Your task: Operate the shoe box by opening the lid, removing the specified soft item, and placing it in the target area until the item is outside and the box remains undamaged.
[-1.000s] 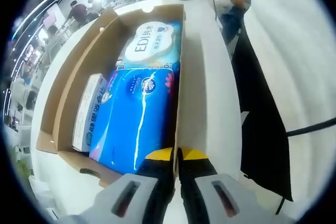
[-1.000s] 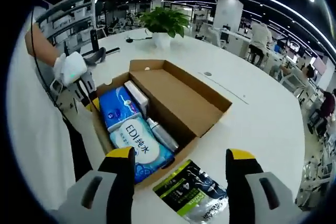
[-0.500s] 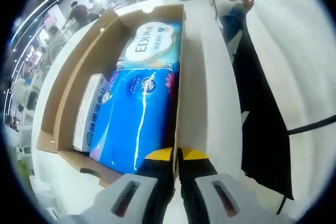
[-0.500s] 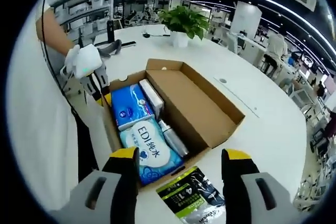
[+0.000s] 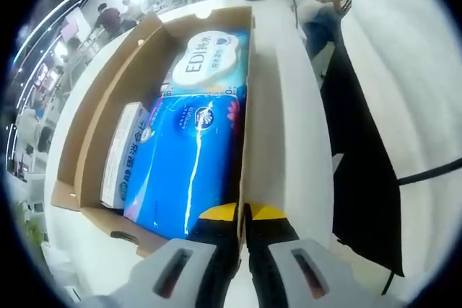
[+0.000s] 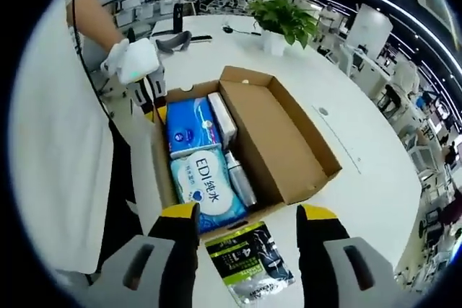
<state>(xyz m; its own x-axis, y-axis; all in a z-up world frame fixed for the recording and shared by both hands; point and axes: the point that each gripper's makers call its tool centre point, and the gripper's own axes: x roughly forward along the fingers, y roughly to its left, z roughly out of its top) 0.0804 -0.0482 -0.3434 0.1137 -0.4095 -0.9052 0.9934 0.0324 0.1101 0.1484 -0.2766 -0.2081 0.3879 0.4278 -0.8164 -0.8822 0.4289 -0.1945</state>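
The brown shoe box (image 5: 108, 99) lies open on the white table. It holds a blue soft pack (image 5: 191, 156), a pale "EDI" wipes pack (image 5: 209, 59) and a small white carton (image 5: 123, 153). My left gripper (image 5: 243, 214) is shut on the top edge of the box's side wall. In the right gripper view the box (image 6: 278, 142) has its lid folded flat to the right. It holds the blue pack (image 6: 189, 126), the EDI pack (image 6: 202, 189) and a silver bottle (image 6: 242, 187). My right gripper (image 6: 249, 223) stands open above the box's near end. The left gripper (image 6: 150, 99) is held in a gloved hand.
A dark green pouch (image 6: 249, 263) lies on the table just in front of the box, between my right jaws. A potted plant (image 6: 285, 23) stands at the table's far side. The person's white sleeve (image 6: 65, 142) and dark clothing line the table edge on the left.
The right gripper view has shifted higher and closer over the box, so the box sits more centred and the pouch lies between the jaws. The left gripper has held still on the wall.
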